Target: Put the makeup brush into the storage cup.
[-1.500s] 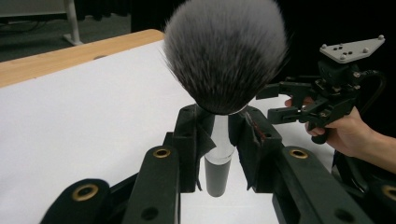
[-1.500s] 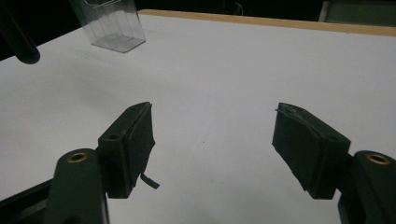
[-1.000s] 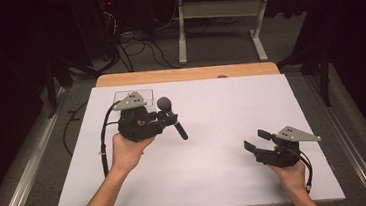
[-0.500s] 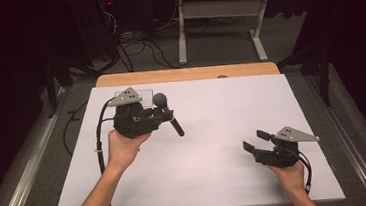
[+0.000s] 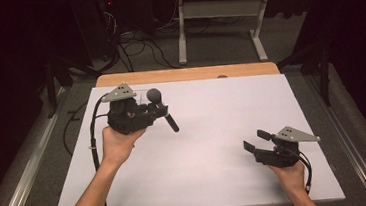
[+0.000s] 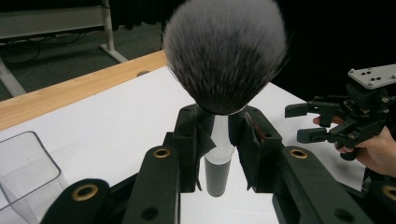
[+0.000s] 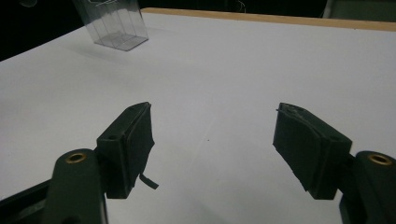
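**Brush clamped on the left, right jaws wide**

Seen from the high view, the left hand-held gripper (image 5: pixel 159 110) is raised above the white bench (image 5: pixel 213 130), clamped on a makeup brush (image 5: pixel 161 107) whose dark handle slants down toward the person. A clear plastic box (image 5: pixel 142 94) stands just behind that brush, by the bench's far edge. Well apart from the brush, at the near right, the right hand-held gripper (image 5: pixel 254 141) has its jaws wide with nothing between them.

Along the left gripper view, the brush (image 6: pixel 224 56) stands upright, its pale ferrule pinched between the pads, and the box (image 6: pixel 25 172) sits to its lower left.

Across the right gripper view, the spread fingers (image 7: pixel 128 144) hang over bare bench (image 7: pixel 233 70), the box (image 7: pixel 114 23) far off.
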`<action>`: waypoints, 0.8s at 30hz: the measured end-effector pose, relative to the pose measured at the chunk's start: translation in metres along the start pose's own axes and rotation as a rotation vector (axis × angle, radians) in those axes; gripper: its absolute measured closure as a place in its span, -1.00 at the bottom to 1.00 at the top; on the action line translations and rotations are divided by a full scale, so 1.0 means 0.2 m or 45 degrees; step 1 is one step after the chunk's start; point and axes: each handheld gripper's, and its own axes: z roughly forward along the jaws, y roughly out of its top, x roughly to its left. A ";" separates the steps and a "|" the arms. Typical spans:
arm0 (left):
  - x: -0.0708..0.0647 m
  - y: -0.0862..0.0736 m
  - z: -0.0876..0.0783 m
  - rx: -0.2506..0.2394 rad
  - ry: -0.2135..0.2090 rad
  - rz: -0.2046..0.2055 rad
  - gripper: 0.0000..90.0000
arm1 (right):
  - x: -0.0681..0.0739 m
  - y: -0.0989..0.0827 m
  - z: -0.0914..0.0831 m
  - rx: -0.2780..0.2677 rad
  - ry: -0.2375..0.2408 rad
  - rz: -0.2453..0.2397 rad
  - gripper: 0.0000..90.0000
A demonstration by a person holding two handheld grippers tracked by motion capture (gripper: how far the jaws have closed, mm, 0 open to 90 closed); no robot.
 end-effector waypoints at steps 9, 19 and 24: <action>0.04 0.05 -0.03 0.002 0.041 0.004 0.55 | 0.00 0.00 0.00 -0.003 0.001 0.000 -0.33; 0.06 0.09 -0.06 0.001 0.077 0.006 0.55 | 0.00 0.00 0.00 -0.001 -0.002 0.002 -0.33; 0.08 0.10 -0.07 0.003 0.093 -0.003 0.55 | 0.00 0.00 0.00 -0.001 -0.002 0.007 -0.33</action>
